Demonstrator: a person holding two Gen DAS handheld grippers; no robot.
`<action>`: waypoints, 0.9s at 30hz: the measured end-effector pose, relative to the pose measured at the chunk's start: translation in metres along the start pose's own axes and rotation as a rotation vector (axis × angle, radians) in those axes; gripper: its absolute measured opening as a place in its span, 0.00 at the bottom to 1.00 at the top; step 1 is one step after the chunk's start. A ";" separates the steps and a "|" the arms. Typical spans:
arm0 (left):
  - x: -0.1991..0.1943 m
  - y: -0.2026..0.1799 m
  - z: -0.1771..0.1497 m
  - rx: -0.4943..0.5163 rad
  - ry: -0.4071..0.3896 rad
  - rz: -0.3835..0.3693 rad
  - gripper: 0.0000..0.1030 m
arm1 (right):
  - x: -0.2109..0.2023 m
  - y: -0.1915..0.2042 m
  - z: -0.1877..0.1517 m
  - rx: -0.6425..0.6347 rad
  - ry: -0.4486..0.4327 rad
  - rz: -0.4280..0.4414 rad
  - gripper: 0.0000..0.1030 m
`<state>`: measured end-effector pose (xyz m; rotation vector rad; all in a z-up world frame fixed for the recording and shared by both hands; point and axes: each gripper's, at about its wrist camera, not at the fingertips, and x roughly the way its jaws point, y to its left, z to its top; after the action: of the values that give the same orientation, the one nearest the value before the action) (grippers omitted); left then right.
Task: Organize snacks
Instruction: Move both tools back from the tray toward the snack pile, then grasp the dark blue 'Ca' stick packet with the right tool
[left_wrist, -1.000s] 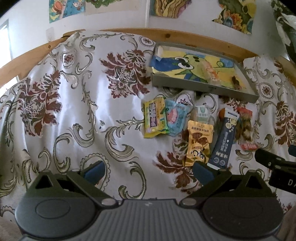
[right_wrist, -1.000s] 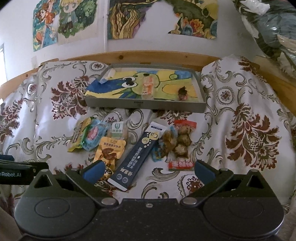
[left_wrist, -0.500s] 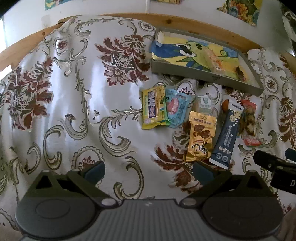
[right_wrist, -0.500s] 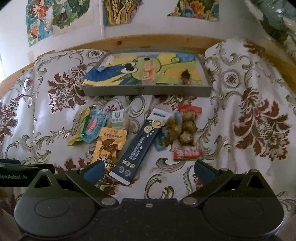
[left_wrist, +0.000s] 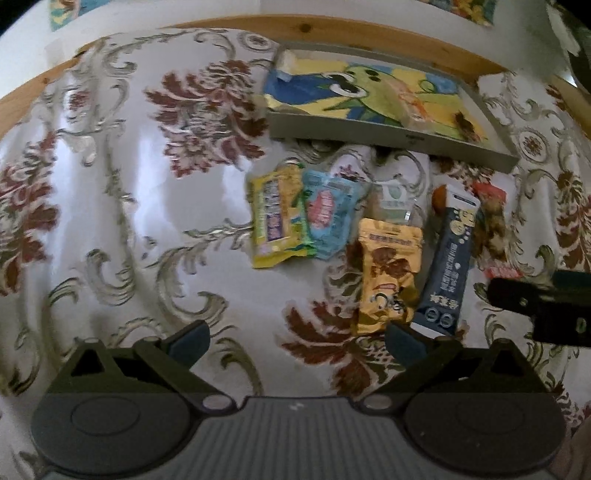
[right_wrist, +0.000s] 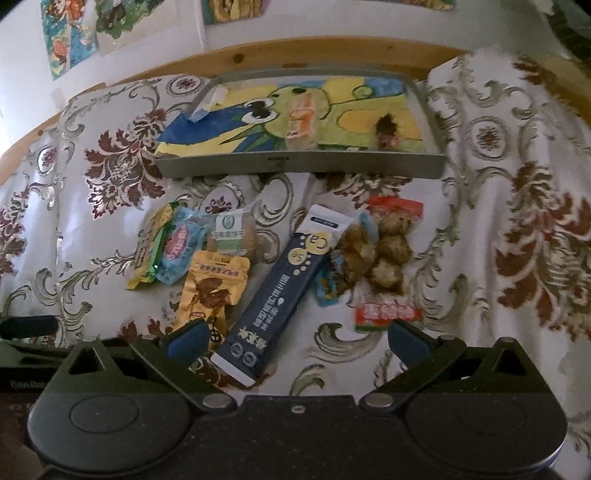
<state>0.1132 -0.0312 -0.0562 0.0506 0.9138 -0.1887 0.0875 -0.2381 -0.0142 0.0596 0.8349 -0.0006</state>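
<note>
the navy stick pack (right_wrist: 284, 291) is seen lying just ahead of the right claw (right_wrist: 295, 341), between its spread, empty fingers, apparently lined up for a grasp; the grey tray (right_wrist: 299, 166) lies farther ahead; the left claw (left_wrist: 295, 339) is likewise held spread, nothing pinched

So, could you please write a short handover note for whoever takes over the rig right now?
Left gripper: open, holding nothing. Right gripper: open, empty, low over the dark blue stick pack.
Tray at the back holds three small snacks.
On the cloth in front of it: yellow pack, light blue pack, clear biscuit pack, orange pouch, and a red-ended bag of brown balls.
Left: move these loose snacks into the tray.
</note>
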 end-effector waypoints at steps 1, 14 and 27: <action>0.003 -0.001 0.001 0.008 0.003 -0.012 1.00 | 0.004 -0.001 0.002 -0.008 0.011 0.005 0.99; 0.042 -0.011 0.015 0.077 0.059 -0.071 1.00 | 0.050 -0.006 0.025 -0.002 0.042 0.123 0.87; 0.055 -0.014 0.014 0.081 0.051 -0.112 1.00 | 0.091 -0.002 0.025 0.047 0.131 0.122 0.52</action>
<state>0.1545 -0.0548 -0.0901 0.0798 0.9601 -0.3302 0.1665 -0.2393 -0.0650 0.1561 0.9608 0.0997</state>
